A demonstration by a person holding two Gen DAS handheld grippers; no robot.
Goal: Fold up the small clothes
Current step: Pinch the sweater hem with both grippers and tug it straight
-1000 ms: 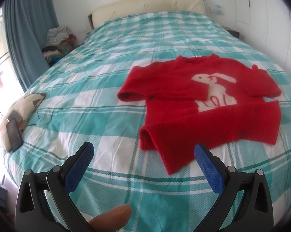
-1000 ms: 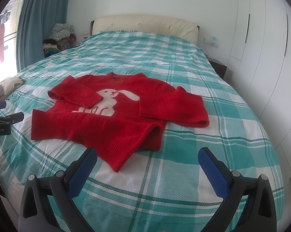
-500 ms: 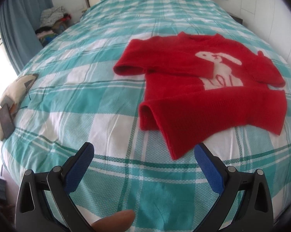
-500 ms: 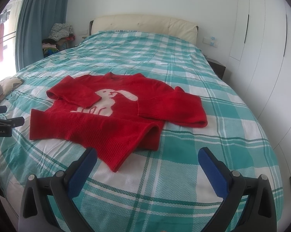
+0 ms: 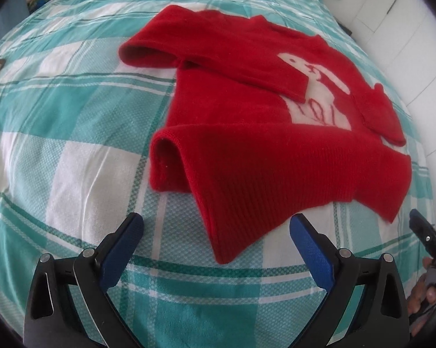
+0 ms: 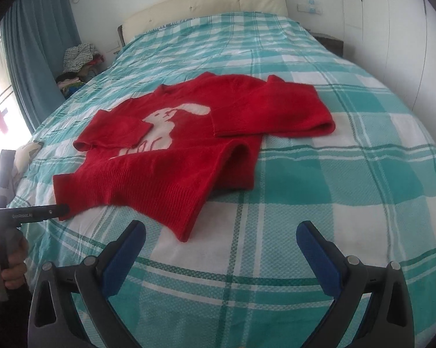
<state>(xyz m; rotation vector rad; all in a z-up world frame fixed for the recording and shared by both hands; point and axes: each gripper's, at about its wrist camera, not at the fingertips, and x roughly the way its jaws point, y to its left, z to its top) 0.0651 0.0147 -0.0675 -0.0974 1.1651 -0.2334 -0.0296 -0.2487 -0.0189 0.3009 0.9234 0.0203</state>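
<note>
A small red sweater [image 5: 275,159] with a white rabbit on its front lies flat on the bed, both sleeves folded in over the chest. Its lower hem is rumpled, and one corner [image 5: 223,249] points towards me. My left gripper [image 5: 216,220] hangs open just above that corner, touching nothing. In the right wrist view the sweater [image 6: 174,168] lies ahead and to the left. My right gripper [image 6: 221,226] hovers over the bedcover just right of the hem corner. Its jaws are closing from wide, with nothing between them. The left gripper's finger [image 6: 32,213] shows at that view's left edge.
The bed has a teal and white checked cover [image 6: 333,174] and a cream headboard [image 6: 218,5]. A blue curtain [image 6: 41,58] and a pile of clothes [image 6: 78,63] stand at the far left. White wardrobe doors [image 6: 391,29] line the right. A person's hand [image 6: 12,258] holds the left tool.
Both grippers have dropped and tipped down towards the sweater's near hem. The sweater now fills more of each view and has not moved.
</note>
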